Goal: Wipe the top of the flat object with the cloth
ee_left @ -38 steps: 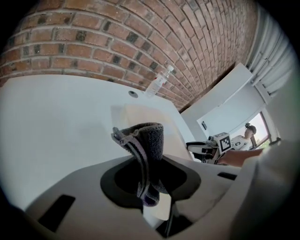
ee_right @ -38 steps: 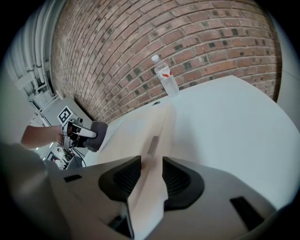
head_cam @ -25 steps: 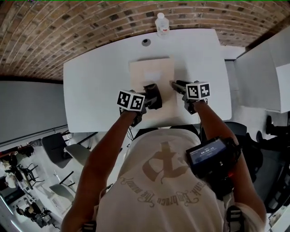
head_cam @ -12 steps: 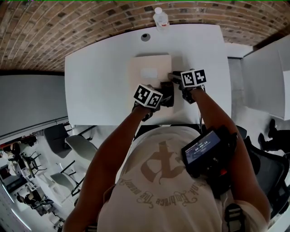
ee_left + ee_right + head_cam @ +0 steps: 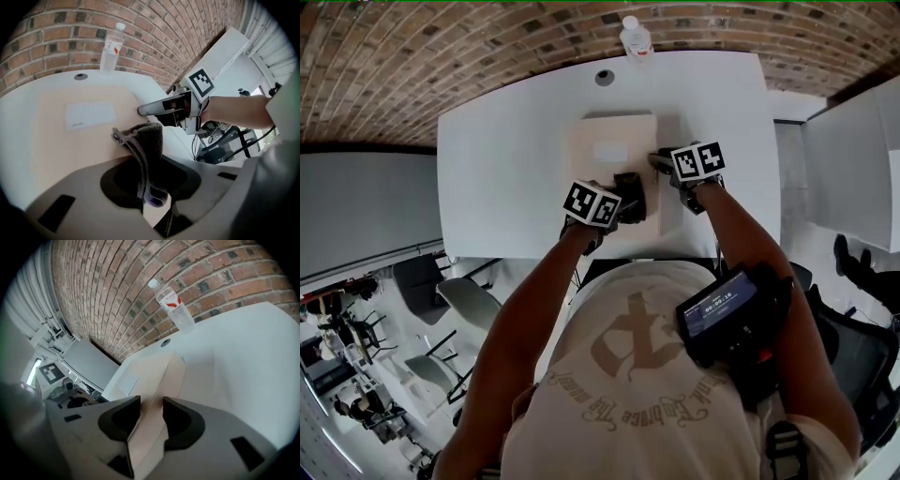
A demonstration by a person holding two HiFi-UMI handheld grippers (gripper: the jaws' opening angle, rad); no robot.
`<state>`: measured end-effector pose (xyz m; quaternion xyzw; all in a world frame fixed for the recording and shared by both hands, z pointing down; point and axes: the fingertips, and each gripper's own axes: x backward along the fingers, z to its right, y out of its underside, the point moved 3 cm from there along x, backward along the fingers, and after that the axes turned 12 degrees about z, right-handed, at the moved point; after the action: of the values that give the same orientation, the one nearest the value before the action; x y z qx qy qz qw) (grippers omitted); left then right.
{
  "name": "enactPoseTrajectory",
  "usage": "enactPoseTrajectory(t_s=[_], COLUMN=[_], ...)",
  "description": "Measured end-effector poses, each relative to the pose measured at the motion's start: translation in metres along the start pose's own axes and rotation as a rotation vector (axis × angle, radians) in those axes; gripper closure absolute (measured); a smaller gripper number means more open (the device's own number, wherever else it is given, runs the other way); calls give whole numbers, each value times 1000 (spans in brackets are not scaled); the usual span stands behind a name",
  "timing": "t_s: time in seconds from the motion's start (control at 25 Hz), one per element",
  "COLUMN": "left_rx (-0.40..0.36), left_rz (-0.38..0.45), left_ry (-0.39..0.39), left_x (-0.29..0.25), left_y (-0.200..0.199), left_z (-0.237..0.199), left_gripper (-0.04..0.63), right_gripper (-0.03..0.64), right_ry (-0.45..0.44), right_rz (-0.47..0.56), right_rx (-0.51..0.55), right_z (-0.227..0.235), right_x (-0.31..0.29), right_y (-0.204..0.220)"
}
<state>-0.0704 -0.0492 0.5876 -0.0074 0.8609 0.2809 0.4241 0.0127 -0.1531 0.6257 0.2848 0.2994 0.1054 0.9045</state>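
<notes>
Head view, looking straight down: shows the flat beige box [image 5: 598, 183] lying around the middle of the white table [image 5: 506, 159], its near end close to the person's edge; carries a white label [image 5: 609, 150] on the far half of its top. Resting on the box's near right part, a dark grey cloth [image 5: 630, 192]; pinched by the left gripper [image 5: 623, 208], reaching in from the near left. Seen in the left gripper view as closed jaws on the cloth [image 5: 140, 145], one folded end gripped between the pads of the left gripper [image 5: 149, 183] and the other end bunched up and touching the box top [image 5: 70, 140], just short of the label [image 5: 90, 115]. At the box's right edge, the right gripper [image 5: 661, 161]; jaws narrow, pressed on that edge. Confirmed in the right gripper view: only a slim gap in the right gripper [image 5: 151, 420], filled by the box's side [image 5: 150, 380] running away between both pads. Also caught from the left gripper view, side on, at the right rim [image 5: 154, 108]. Farther out, a clear bottle [image 5: 635, 42] upright at the table's far edge; beside it, a round grommet [image 5: 605, 78] set in the tabletop; behind both, a brick wall [image 5: 47, 37]. Left of the table, lower down, grey chairs [image 5: 469, 300].
</notes>
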Motion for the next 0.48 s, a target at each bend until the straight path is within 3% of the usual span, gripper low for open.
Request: enactPoseTrajectory(t_s=[0.48], left_rx=[97], left_rz=[74], left_ry=[-153], left_x=[74], left_y=[27], left_z=[-80], left_gripper=[489], right_gripper=[457], right_ry=[25], right_rz=[6], right_rx=[24], right_z=[-1], right_x=[0], right_y=[1])
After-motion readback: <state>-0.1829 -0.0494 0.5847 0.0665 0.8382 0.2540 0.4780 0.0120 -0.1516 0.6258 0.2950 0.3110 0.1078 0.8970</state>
